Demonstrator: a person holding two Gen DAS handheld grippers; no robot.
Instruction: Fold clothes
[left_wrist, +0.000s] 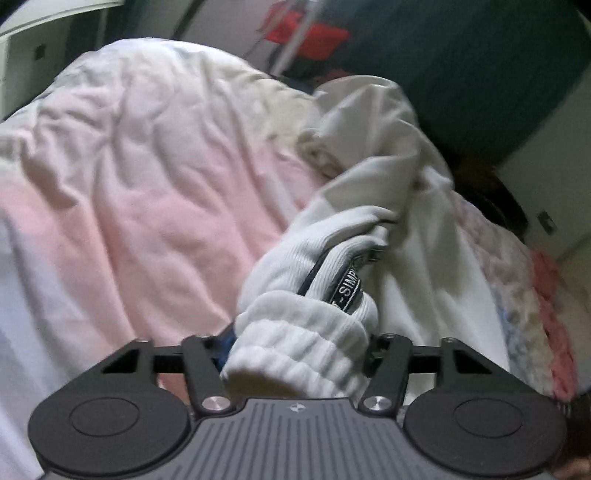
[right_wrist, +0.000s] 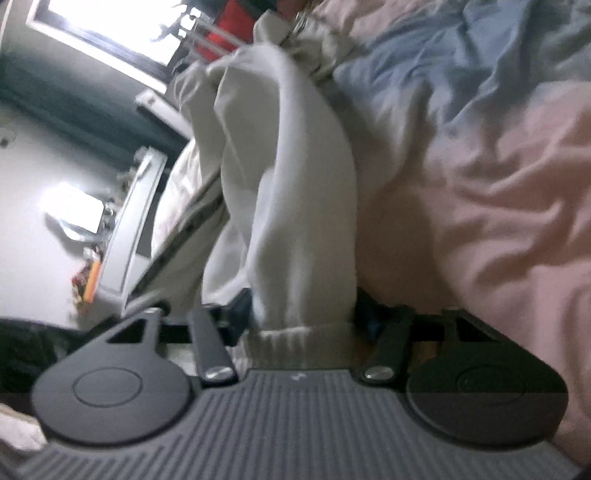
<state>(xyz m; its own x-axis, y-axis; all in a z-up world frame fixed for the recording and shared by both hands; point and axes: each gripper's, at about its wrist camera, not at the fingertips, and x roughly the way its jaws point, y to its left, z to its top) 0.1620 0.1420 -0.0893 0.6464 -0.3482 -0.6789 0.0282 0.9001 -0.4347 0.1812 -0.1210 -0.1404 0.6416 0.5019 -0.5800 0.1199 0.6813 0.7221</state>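
A white garment (left_wrist: 369, 192) lies bunched on a pink bed cover (left_wrist: 129, 184). Its thick ribbed hem (left_wrist: 295, 343), with a dark printed label (left_wrist: 347, 284) beside it, fills the gap of my left gripper (left_wrist: 299, 350), whose jaws are shut on it. In the right wrist view, which is tilted sideways, a long white part of the same garment (right_wrist: 295, 192) runs away from my right gripper (right_wrist: 303, 314). That gripper's jaws are shut on the ribbed end (right_wrist: 295, 334). The cloth hides most of both grippers' fingers.
The bed cover (right_wrist: 498, 203) turns pale blue (right_wrist: 461, 55) further off. A floral cloth (left_wrist: 517, 295) lies at the bed's right edge. Beyond the bed are a red thing (left_wrist: 306, 33), a dark teal wall (left_wrist: 480, 74), a bright window (right_wrist: 110, 33) and white furniture (right_wrist: 136, 229).
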